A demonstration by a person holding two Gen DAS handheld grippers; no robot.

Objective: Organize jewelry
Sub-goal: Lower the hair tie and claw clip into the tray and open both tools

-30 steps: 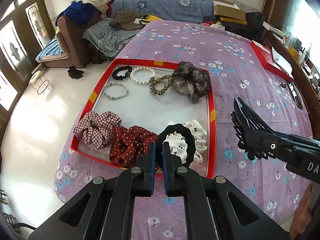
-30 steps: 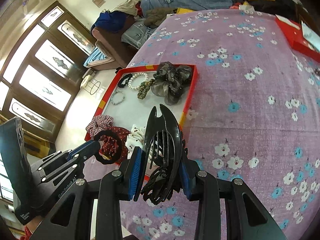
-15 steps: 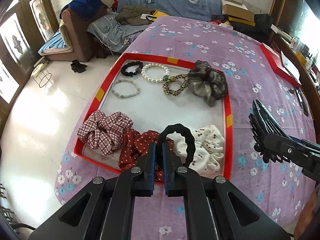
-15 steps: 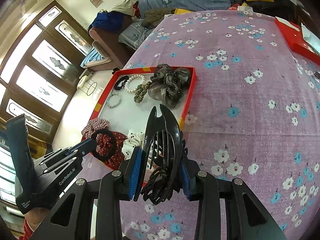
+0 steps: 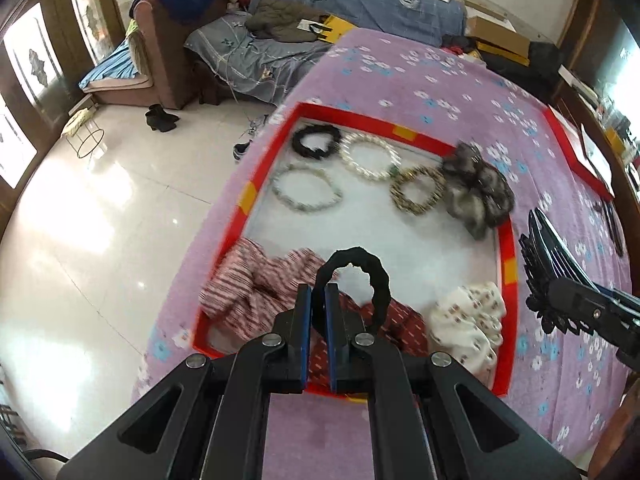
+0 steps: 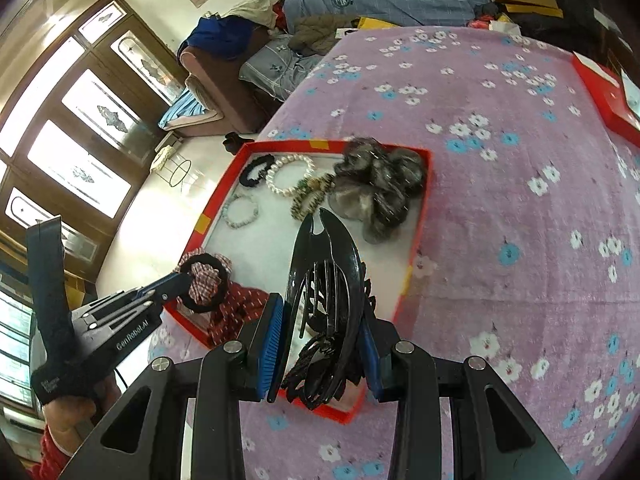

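The left tongs (image 5: pixel 317 312) reach forward and slightly down over the near edge of the shallow red-rimmed tray with a white floor (image 5: pixel 505 240), their blue-padded fingers (image 5: pixel 305 320) pinched on a thin black fabric hair tie (image 5: pixel 360 276) that stands up as a loop just ahead of the tips. Right of them, the right tongs (image 6: pixel 320 344) point the same way, clamped on a large glossy black plastic claw hair clip (image 6: pixel 328 280) whose teeth rise past the fingertips.

Under the loop lie a pink plaid scrunchie (image 5: pixel 256 284), a dark red dotted scrunchie (image 5: pixel 396 320) and a cream printed scrunchie (image 5: pixel 468 320). Beyond, toward the tray's far side, sit a pale green bead bracelet (image 5: pixel 306 192), a leopard-pattern hair tie (image 5: pixel 418 196), a grey sheer scrunchie (image 5: pixel 476 196), a white pearl bracelet (image 5: pixel 370 156) and a black ruffled hair tie (image 5: pixel 316 142). The tray rests on a purple flowered bedspread (image 6: pixel 520 184).

Compared with a second ago, the left tongs have shifted leftward: the loop hung over the cream scrunchie then, and now hangs between the plaid and red ones.
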